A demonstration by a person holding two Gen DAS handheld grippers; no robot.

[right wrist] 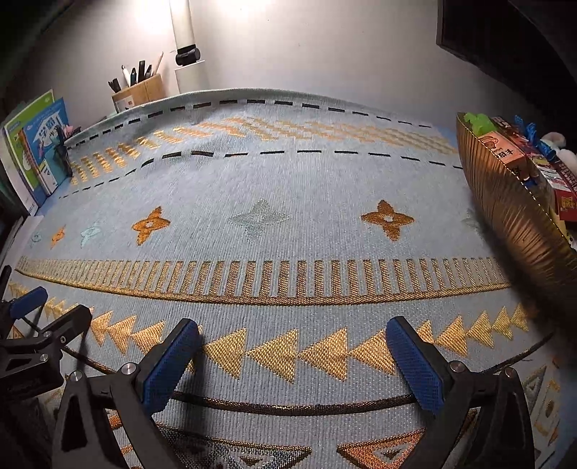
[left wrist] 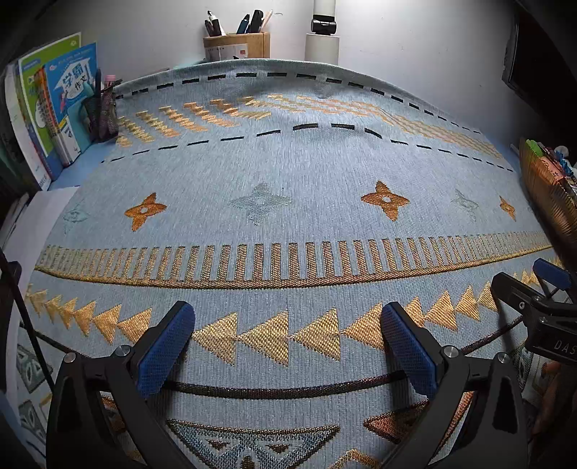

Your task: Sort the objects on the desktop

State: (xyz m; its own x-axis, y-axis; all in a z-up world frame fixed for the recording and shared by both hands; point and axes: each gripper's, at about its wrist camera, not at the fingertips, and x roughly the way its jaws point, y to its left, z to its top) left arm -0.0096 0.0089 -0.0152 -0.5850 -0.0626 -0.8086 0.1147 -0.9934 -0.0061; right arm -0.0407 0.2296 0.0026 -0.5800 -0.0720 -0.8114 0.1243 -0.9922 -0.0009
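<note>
My left gripper (left wrist: 288,321) is open and empty, low over the near part of a blue patterned mat (left wrist: 288,169). My right gripper (right wrist: 292,337) is open and empty over the same mat (right wrist: 288,187). Each shows at the edge of the other's view: the right gripper (left wrist: 541,285) at the left wrist view's right edge, the left gripper (right wrist: 39,310) at the right wrist view's left edge. A golden ribbed basket (right wrist: 512,202) of snack packs stands at the right; it also shows in the left wrist view (left wrist: 548,191). No loose object lies on the mat.
A wooden pen holder (left wrist: 236,45) with pens stands at the back by the wall. A black mesh pen cup (left wrist: 102,112) and upright books (left wrist: 54,104) stand at the left. A white lamp post (left wrist: 322,32) rises behind the mat. A dark monitor (right wrist: 505,39) is at the upper right.
</note>
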